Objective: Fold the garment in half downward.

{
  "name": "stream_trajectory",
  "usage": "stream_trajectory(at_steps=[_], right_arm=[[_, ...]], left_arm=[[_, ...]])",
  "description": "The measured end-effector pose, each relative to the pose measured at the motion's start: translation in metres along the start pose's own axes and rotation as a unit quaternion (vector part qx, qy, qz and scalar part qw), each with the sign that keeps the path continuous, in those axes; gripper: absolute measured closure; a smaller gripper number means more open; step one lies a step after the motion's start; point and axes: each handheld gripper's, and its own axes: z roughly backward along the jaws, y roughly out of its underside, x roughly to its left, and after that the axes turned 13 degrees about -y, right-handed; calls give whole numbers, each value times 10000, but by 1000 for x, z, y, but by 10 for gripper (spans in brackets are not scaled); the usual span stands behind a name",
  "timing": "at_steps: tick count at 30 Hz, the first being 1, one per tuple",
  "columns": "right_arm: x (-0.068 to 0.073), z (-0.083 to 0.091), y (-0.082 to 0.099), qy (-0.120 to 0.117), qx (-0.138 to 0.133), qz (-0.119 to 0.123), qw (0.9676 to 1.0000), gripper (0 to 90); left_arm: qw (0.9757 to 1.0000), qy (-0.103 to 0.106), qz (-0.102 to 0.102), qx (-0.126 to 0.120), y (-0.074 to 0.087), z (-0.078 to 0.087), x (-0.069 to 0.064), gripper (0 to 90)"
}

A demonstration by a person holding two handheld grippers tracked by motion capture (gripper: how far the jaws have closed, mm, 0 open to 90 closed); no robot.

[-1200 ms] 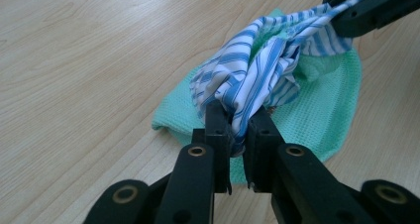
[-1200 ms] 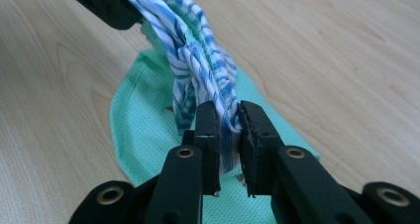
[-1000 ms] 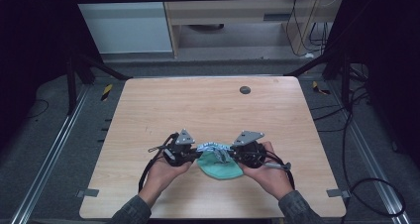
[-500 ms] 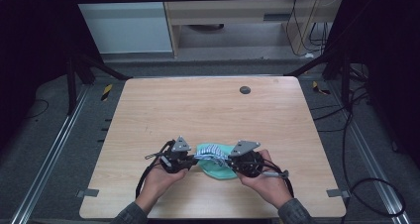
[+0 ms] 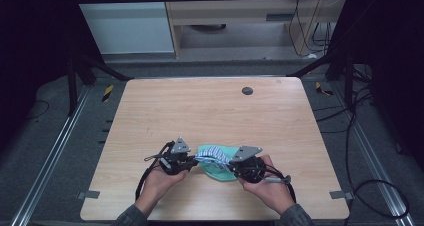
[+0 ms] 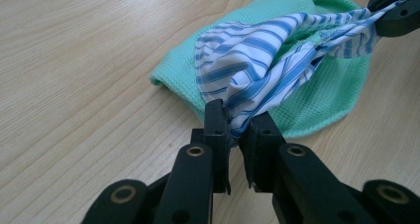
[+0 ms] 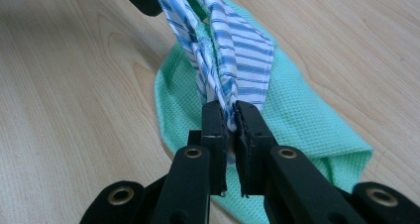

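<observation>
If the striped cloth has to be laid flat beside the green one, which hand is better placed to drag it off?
Probably the left. The left gripper and right gripper each pinch an end of the striped cloth, but the left end already hangs past the green cloth's edge, over bare table.

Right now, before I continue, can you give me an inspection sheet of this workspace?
Surface: wooden table, bare apart from the cloths and a small dark round spot near the far edge.
Job's things: blue-striped white cloth stretched between both grippers, over a green waffle cloth lying on the table.
Clutter: nothing seen.
Grippers: left gripper and right gripper, each shut on the striped cloth.
Cables: one trails from each gripper; more lie on the floor at right.
Surroundings: dark frame, grey floor, wooden furniture behind.
</observation>
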Motion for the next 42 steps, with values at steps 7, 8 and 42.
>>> stream_trajectory(at_steps=[7,8,42], right_arm=[[3,-4,3,-54,31,23,10000,837],[4,-4,3,-47,46,19,10000,838],[14,-5,10,-90,200,75,9997,743]], left_arm=[[10000,-12,34,-15,4,1,1,798],[10000,-22,47,-14,4,1,1,793],[9992,-219,60,-343,-9,13,7,726]])
